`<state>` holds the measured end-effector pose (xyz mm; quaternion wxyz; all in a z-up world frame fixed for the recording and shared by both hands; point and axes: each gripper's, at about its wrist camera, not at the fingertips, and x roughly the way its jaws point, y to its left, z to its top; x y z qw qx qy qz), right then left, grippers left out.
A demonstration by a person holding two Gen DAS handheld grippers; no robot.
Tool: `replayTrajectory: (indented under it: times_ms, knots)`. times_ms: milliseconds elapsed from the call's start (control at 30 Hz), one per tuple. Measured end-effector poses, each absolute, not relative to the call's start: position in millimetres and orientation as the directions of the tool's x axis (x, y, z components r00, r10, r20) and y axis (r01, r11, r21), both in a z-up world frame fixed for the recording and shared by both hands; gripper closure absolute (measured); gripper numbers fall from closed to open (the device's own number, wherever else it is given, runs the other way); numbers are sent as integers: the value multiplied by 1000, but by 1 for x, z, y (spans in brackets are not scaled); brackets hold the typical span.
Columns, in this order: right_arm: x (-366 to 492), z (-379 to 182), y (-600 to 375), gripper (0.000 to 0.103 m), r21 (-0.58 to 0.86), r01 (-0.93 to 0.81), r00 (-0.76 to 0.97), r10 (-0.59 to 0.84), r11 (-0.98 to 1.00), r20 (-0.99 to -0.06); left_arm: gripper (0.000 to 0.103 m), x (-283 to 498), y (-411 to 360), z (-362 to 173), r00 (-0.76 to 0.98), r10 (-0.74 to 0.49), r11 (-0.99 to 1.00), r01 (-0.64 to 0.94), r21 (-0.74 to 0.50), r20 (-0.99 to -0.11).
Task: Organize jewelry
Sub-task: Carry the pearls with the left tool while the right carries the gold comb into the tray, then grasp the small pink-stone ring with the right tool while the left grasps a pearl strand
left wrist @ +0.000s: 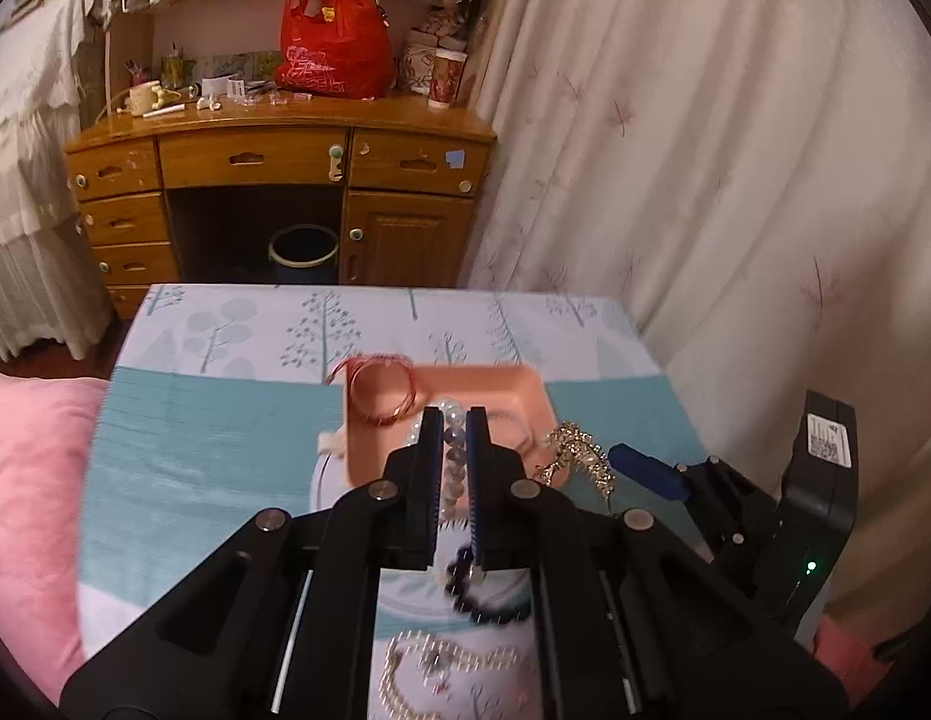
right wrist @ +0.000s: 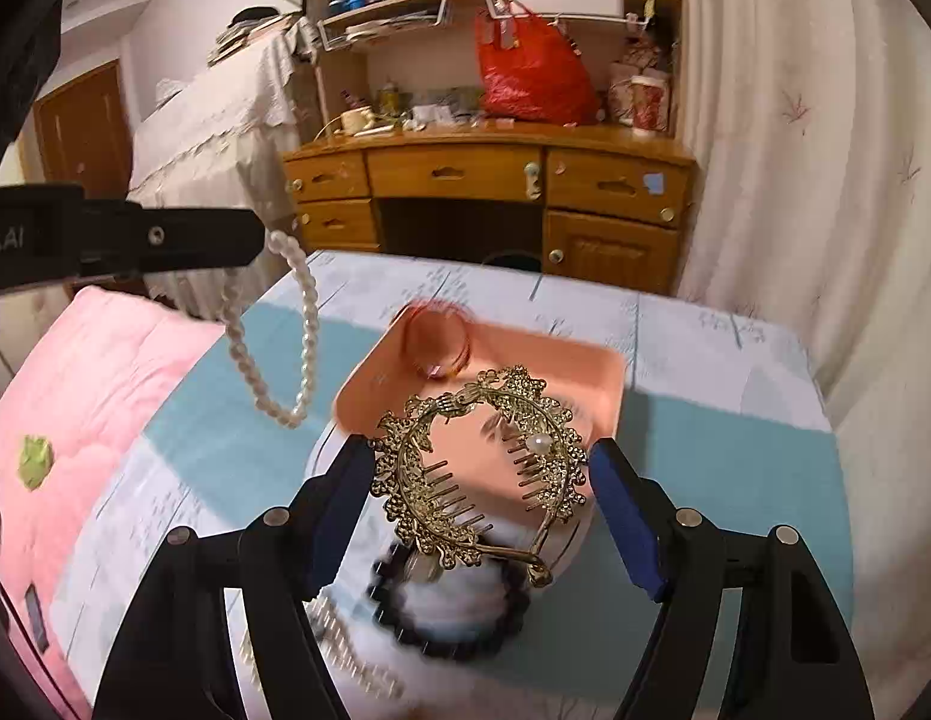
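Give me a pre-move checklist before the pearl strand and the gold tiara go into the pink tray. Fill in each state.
1. Left hand-held gripper shut on the pearl strand: ok; the strand hangs free above the cloth.
2. Right hand-held gripper gripping the gold tiara: cannot tell; wide open, fingers flank it.
3. Pink tray has bare floor: ok; only the red-gold bangles lie at its far corner.
4. Tiara fully inside the tray: not ok; it overhangs the near rim.
5. Black bead bracelet out of the way: ok; it lies nearer than the tray.
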<state>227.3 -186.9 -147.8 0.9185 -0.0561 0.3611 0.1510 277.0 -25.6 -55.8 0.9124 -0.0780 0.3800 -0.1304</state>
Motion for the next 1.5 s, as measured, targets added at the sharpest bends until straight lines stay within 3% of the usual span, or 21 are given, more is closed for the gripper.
replayTrajectory:
  times_ms: [167, 267, 433, 667, 800, 833, 1167, 1367, 1500]
  knots:
    - [254, -145, -186, 28, 15, -295, 707, 229, 955, -669, 98, 312, -27, -78, 658, -295, 953, 152, -261, -693]
    - [269, -154, -186, 16, 38, -288, 681, 233, 957, -694, 97, 331, -31, -100, 577, -281, 959, 132, -252, -767]
    - [279, -162, -192, 16, 80, -275, 644, 246, 958, -724, 96, 334, -32, -128, 511, -200, 980, 118, -162, -836]
    - [277, -171, -214, 12, 123, -203, 626, 225, 971, -747, 93, 314, -26, -141, 503, -157, 988, 92, -128, -850]
    - [267, -175, -229, 9, 186, -180, 593, 257, 966, -763, 46, 289, -19, -145, 505, -159, 986, 43, -160, -848]
    - [265, -178, -233, 8, 216, -173, 574, 276, 961, -770, 42, 280, -16, -148, 506, -147, 987, 17, -161, -850]
    - [232, -213, -257, 6, 425, -35, 388, 404, 904, -828, 42, 212, -8, -180, 406, -44, 997, -41, -67, -913]
    - [203, -233, -255, 6, 432, -28, 310, 418, 902, -854, 42, 177, -11, -196, 360, -55, 995, -57, -81, -931]
    - [179, -244, -243, 6, 408, -118, 264, 424, 905, -866, 42, 163, -18, -205, 319, -94, 989, -79, -125, -943]
